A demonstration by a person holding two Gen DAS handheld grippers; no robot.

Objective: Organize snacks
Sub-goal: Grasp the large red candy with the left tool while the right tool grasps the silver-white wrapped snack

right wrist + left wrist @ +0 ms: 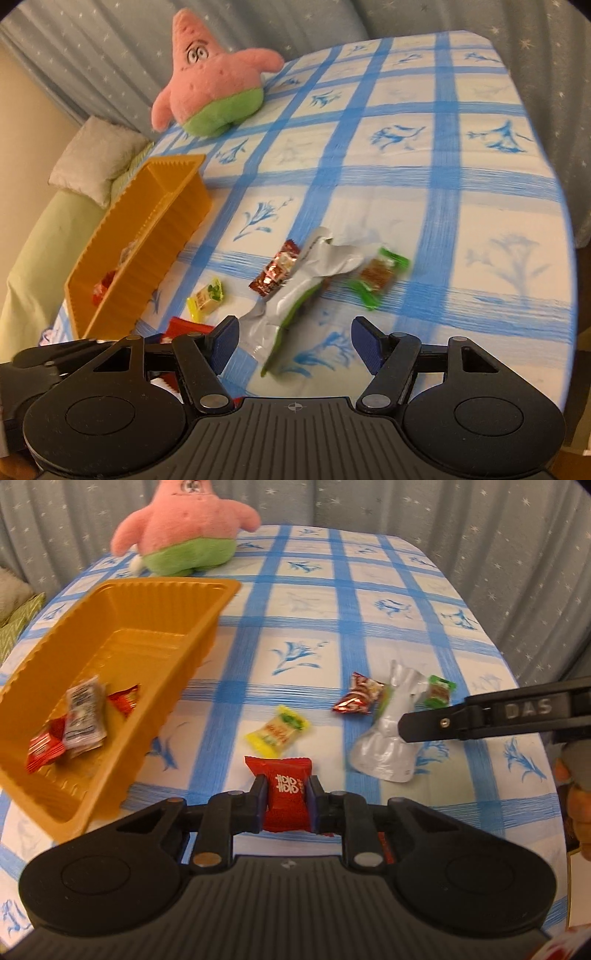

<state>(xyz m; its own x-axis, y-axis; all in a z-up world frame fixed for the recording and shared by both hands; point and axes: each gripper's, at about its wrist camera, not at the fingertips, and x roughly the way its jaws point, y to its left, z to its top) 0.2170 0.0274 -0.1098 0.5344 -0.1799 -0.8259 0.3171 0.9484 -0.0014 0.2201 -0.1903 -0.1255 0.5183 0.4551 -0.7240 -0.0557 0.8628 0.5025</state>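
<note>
While the left hand-held gripper (286, 800) pinches a red snack packet (287, 794) between its pressed-in fingers just above the table's near edge, the right hand-held gripper (295, 343) hangs with its fingers spread wide over a crumpled silver pouch (306, 275). On the checked blue-and-white tablecloth (369, 602), a yellow candy (277, 732) lies just beyond the red packet. Farther out and to the right, a red foil snack (360, 698) touches the silver pouch's left side, and a green-wrapped snack (439, 692) sits against its right. Toward the table's left edge stands an orange tray (192, 635) with ribbed walls; it holds a grey-white packet (84, 716) lying among red wrappers (46, 751). At the far left corner of the table sits a pink and green starfish plush toy (214, 88), in front of a grey curtain (461, 509) dotted with stars. Motion blur softens the loose snacks in the right wrist view.
</note>
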